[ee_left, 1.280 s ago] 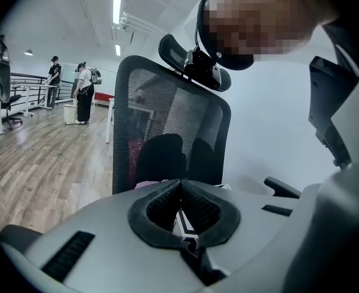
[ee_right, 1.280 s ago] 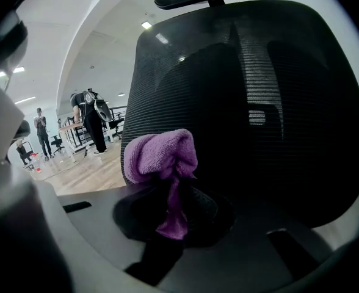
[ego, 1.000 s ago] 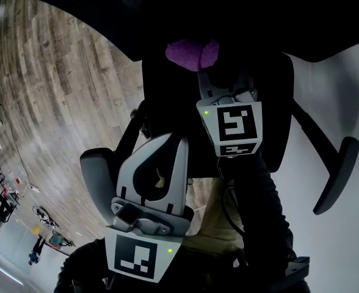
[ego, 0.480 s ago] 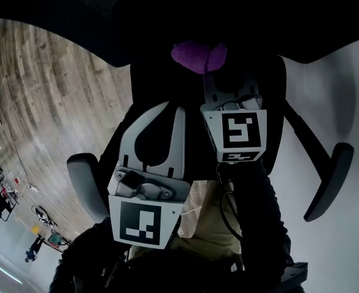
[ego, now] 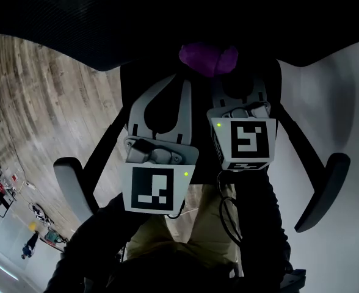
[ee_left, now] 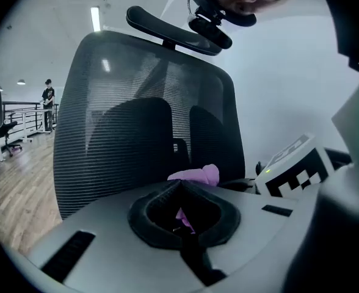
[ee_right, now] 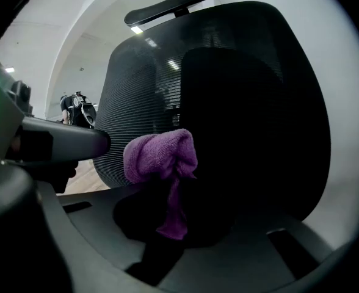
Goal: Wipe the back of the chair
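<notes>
- Head view: left gripper [ego: 184, 83] and right gripper [ego: 220, 75] side by side, both pointed up at the dark mesh chair back [ego: 106, 29].
- Left fingers clenched tip to tip and grasping nothing. Seen in the left gripper view as an oval gap behind the meeting tips, with a bit of purple showing through from beyond.
- Right fingers clamped on a purple cloth [ee_right: 161, 154], bunched into a wad above the tips, with a thin tail hanging down between them.
- Wad held close before the lower middle of the chair back; touching or just short of it, impossible to tell.
- Headrest [ee_right: 173, 2] on top of the back.
- Armrests [ego: 323, 194] flanking both grippers, one on each side.
- Wooden floor [ego: 39, 102] at the left, beyond the chair.
</notes>
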The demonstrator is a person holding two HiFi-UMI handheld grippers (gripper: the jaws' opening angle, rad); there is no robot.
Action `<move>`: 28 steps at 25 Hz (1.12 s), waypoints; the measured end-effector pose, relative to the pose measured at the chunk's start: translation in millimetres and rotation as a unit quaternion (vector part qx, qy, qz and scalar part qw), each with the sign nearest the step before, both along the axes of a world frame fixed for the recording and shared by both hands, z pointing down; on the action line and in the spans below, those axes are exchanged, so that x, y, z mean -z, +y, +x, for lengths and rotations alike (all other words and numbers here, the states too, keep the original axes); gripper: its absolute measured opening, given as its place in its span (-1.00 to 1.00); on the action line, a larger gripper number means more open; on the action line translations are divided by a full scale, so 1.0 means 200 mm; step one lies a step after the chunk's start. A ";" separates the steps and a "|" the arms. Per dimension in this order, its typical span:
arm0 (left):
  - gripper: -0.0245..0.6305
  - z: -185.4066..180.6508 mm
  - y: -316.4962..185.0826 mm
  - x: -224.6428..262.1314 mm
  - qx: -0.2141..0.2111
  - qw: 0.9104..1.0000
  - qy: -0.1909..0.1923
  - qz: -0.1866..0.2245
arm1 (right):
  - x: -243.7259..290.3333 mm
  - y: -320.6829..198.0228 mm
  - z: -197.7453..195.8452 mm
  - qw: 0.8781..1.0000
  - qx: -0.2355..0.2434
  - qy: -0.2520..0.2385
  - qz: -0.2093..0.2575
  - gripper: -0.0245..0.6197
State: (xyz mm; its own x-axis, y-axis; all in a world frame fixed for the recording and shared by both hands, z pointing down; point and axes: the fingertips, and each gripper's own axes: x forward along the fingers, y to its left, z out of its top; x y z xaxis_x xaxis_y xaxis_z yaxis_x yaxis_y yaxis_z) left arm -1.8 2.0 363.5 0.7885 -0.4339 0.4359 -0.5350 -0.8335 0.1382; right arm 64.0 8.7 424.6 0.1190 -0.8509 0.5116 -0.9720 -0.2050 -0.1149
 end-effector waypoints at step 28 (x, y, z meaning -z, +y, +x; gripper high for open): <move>-0.90 0.53 0.19 -0.11 -0.069 0.997 -0.005 0.019 | 0.06 0.26 0.39 0.999 -0.042 0.003 0.000 -0.75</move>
